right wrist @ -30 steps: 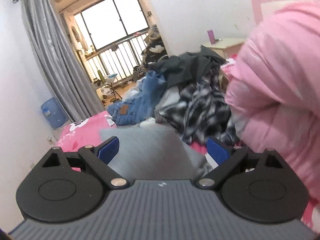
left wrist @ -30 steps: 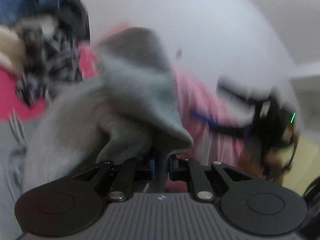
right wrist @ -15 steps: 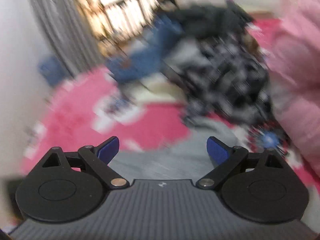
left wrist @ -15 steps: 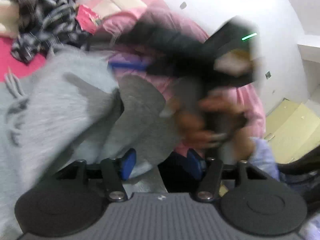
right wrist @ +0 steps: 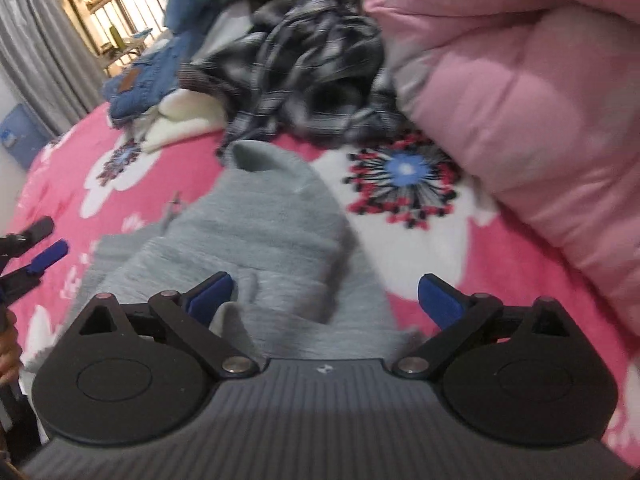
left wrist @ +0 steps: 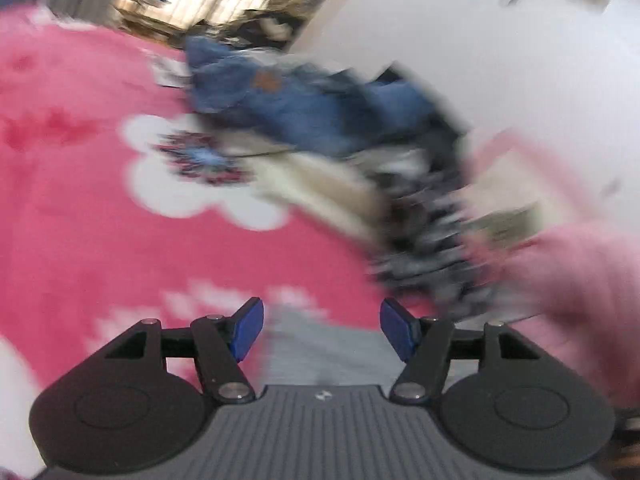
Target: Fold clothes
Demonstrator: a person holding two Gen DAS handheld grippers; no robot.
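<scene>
The right tongs [right wrist: 324, 300] are wide open, with nothing pressed between the blue pads [right wrist: 210, 294]. They hang just over the near part of the grey sweater [right wrist: 256, 236], which lies crumpled on the bed. The sweater has a hood end that points to the far side, and a thin cord lies at its left edge.

The left tongs [left wrist: 322, 328] are opening, and nothing is held between them. A bit of the grey sweater shows below the gap. This view is very blurry. In the right wrist view, the left tongs poke in at the left edge, near the left side of the sweater, and I cannot tell if they touch it.

The bed is covered with a pink blanket [right wrist: 60, 152] that has white flowers on it. One flower has a blue middle with red and black dots around it, just right of the sweater.

On the right is a big puffy pink quilt [right wrist: 520, 92]. It rests on the blanket.

Farther back is a pile of clothes. A black and white plaid shirt [right wrist: 304, 64] sits in the middle, close to the sweater's far end. Left of it are a cream fluffy thing [right wrist: 184, 122] and blue jeans [right wrist: 140, 84].

Far away on the left are a grey curtain [right wrist: 44, 48] and a bright window with rails.
</scene>
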